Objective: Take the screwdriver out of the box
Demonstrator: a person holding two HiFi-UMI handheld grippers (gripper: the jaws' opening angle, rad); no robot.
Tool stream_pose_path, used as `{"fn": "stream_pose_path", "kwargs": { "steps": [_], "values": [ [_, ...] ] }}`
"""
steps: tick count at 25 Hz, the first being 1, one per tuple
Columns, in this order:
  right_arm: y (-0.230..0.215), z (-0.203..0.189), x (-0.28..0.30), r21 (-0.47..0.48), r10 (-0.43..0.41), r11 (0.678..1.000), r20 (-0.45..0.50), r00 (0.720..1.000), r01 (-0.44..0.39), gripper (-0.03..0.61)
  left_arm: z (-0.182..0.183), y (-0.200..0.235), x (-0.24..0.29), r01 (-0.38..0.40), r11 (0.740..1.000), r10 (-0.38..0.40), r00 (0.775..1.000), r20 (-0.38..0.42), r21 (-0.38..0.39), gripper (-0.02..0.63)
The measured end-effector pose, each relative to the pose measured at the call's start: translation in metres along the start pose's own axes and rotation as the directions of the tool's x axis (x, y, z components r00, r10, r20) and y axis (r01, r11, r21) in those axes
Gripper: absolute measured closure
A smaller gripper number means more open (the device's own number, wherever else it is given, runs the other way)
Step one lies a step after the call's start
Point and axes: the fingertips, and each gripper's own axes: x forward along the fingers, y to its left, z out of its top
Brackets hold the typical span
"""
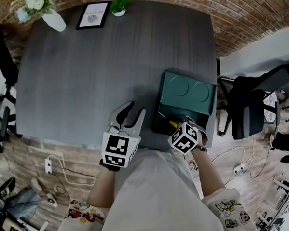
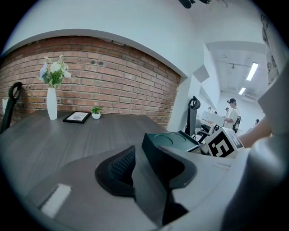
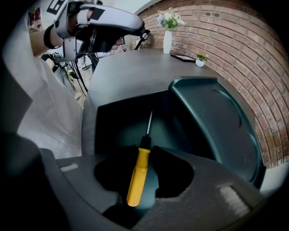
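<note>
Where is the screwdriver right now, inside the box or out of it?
Inside. The yellow-handled screwdriver lies in the bottom of the open box, between the jaws of the right tool, not lifted out.

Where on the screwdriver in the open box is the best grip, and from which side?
Probably the yellow handle, coming down from above with one jaw on each long side. The screwdriver lies flat on the floor of the box, and its thin shaft offers little to pinch. The right gripper hangs over the handle, jaws apart either side.
</note>
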Motion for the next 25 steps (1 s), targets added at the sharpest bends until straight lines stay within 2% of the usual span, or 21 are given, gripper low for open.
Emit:
{"fn": "stream_pose_path", "kwargs": {
  "steps": [3,11,25],
  "values": [
    [0.002,0.001,0.001,-0.004,-0.002,1.000,-0.006,1.000,0.002,0.488,-0.001,0.001,-0.001,-0.004,1.000,0.004,1.000,-0.005,0.002,0.473],
    [0.000,0.000,0.000,0.046,-0.015,0.999,0.010,1.000,0.015,0.497,-0.001,0.003,-0.004,-0.012,1.000,0.012,1.000,-0.009,-0.001,0.499],
    [-0.012,0.004,-0.010,0.141,-0.020,0.990,0.055,0.998,0.012,0.500,0.005,0.011,-0.005,-0.026,1.000,0.027,1.000,0.014,-0.004,0.502]
  ]
}}
